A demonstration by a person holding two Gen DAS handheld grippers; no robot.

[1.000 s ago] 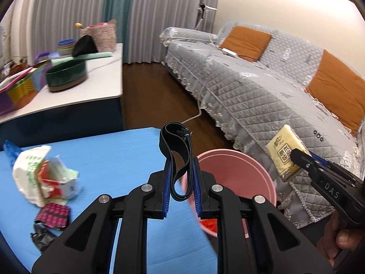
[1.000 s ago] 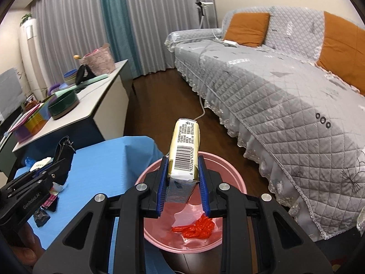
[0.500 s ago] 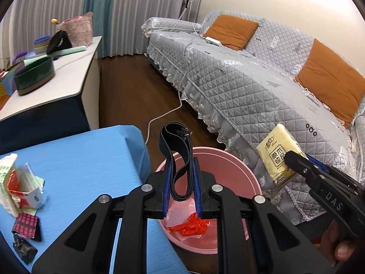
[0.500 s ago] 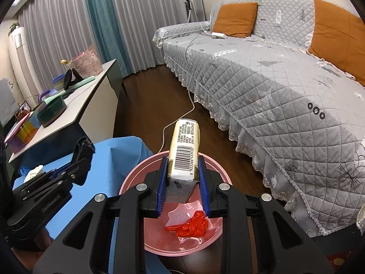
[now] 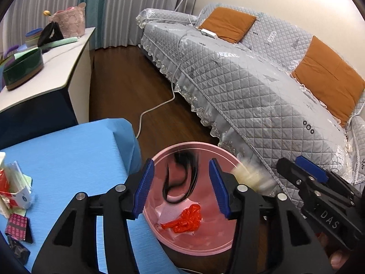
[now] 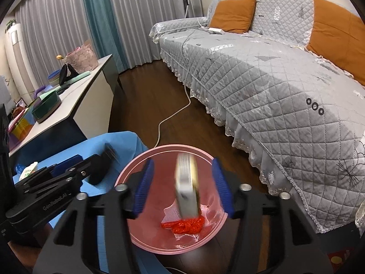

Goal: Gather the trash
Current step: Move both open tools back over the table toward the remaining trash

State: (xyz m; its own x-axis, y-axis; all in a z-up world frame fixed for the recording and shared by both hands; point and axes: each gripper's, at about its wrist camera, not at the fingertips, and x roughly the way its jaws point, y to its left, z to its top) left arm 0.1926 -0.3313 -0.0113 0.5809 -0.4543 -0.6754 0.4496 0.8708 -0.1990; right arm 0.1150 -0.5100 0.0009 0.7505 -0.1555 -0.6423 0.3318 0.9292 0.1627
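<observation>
Dark wooden floor (image 5: 118, 84) runs between a grey quilted sofa (image 5: 251, 86) with orange cushions (image 5: 328, 77) and a white sideboard (image 5: 45, 77) carrying a dark green round tray (image 5: 21, 68). Nearer the cameras, a counter under a blue cloth (image 5: 75, 157) meets a round pink plastic basin (image 5: 200, 242) standing on the floor just beside its edge.

Left gripper (image 5: 181, 186): jaws have just been opening and now stand released. A black strap loop (image 5: 180, 180), motion-blurred, sits in the gap between the blue pads (image 5: 143, 187) without touching either, over the basin.

Right gripper (image 6: 182, 187): jaws have likewise just been opening and stand released. A pale yellow rectangular packet (image 6: 187, 189), blurred, is upright between the blue pads (image 6: 222, 191), clear of both, its lower end over the basin interior. In the left wrist view the same packet shows as a pale blur at the basin's right rim.

Basin contents: a crumpled red plastic wrapper (image 5: 182, 220) on the bottom, with a clear film piece (image 6: 172, 212) partly under it.

Remaining on the blue cloth, left side: a heap of white and red wrappers with a small carton (image 5: 13, 191), a dark pink patterned sachet (image 5: 18, 227), and a black crumpled foil piece (image 5: 18, 250) at the near edge.
</observation>
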